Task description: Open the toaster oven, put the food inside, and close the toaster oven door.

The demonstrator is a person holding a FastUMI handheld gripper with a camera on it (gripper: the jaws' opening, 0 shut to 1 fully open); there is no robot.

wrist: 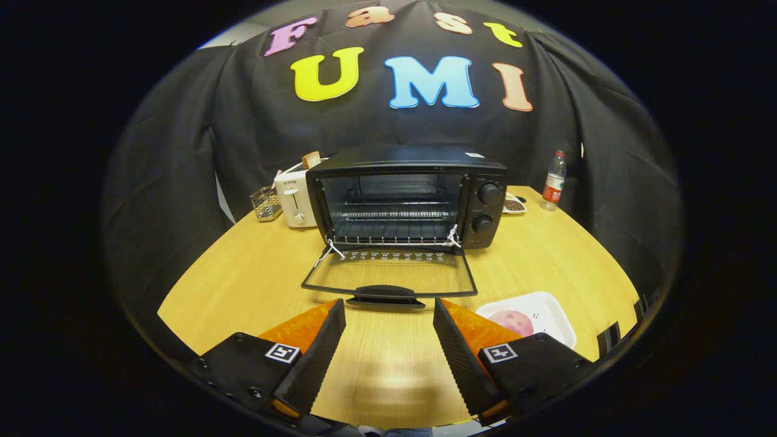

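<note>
Toaster oven (pixel 407 197) sits in the middle of the tabletop (pixel 243 285) with its door (pixel 388 280) dropped flat open, handle just ahead of the claw (pixel 388 312). Claw's spread wide, gripping nothing. Food (pixel 512 320) is on a white tray (pixel 549 309) beside the right finger.

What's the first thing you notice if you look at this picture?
The black toaster oven in the middle of the wooden table, with its glass door folded down flat and the racks inside bare. The open gripper has its fingers spread just short of the door handle. Beside the right finger lies a white tray with a pink round food.
</note>
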